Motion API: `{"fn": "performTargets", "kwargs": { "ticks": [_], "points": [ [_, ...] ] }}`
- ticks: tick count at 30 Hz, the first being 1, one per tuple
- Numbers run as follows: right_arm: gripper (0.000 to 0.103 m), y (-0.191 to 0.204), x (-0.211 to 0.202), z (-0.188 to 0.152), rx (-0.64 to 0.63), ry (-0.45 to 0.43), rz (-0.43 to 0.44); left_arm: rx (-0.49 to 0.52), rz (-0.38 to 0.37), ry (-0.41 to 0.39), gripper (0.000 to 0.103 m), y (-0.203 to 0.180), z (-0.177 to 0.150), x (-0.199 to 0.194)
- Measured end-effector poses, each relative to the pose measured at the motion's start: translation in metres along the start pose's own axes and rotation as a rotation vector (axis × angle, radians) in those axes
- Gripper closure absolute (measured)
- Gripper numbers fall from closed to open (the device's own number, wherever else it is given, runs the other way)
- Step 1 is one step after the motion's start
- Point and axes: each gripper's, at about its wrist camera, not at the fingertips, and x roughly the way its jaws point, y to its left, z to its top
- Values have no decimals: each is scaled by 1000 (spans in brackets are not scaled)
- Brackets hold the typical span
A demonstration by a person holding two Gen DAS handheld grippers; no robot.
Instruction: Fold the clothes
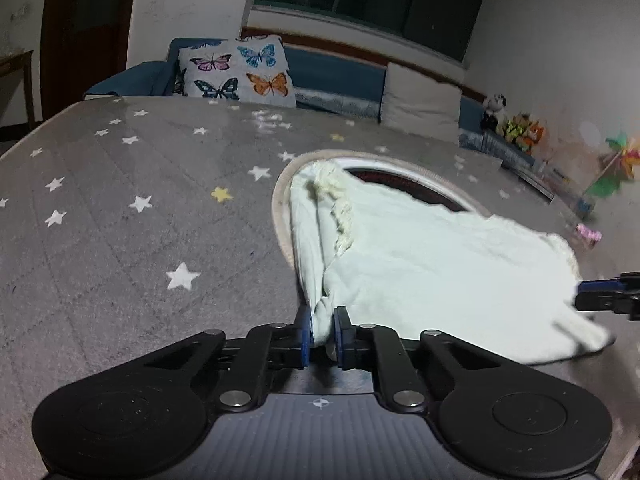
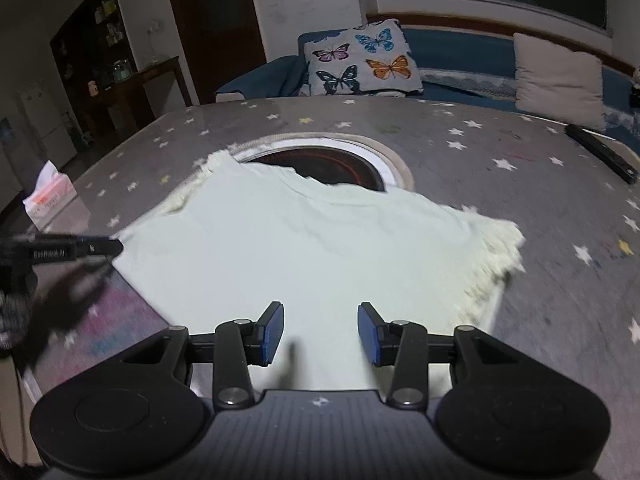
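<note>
A pale mint-white garment [image 1: 420, 264] with frilly edges lies spread on the grey star-patterned table [image 1: 120, 208]. My left gripper [image 1: 322, 330] is shut on a bunched corner of the garment, the cloth pinched between its blue pads. In the right wrist view the same garment [image 2: 304, 240] lies flat, its far edge over a round opening in the table [image 2: 332, 160]. My right gripper [image 2: 320, 330] hovers over the near edge of the cloth, its jaws apart with nothing pressed between the pads. The left gripper's black finger [image 2: 80, 250] shows at the garment's left corner.
A tissue box [image 2: 48, 196] sits at the table's left edge and a black remote [image 2: 600, 152] at the far right. Behind the table stands a blue sofa with a butterfly cushion [image 1: 236, 70], a beige cushion [image 1: 420, 100] and soft toys [image 1: 516, 126].
</note>
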Motion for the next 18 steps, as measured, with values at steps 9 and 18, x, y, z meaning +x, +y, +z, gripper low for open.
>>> {"fn": "performTargets", "kwargs": {
  "ticks": [9,18],
  "points": [
    [53,54,51,81,-8,51,153,4,-95,-93,93,-23,13,-14],
    [38,113,124,142,-132,134,166,-3,-169,-112,93,-36,19,-12]
  ]
}}
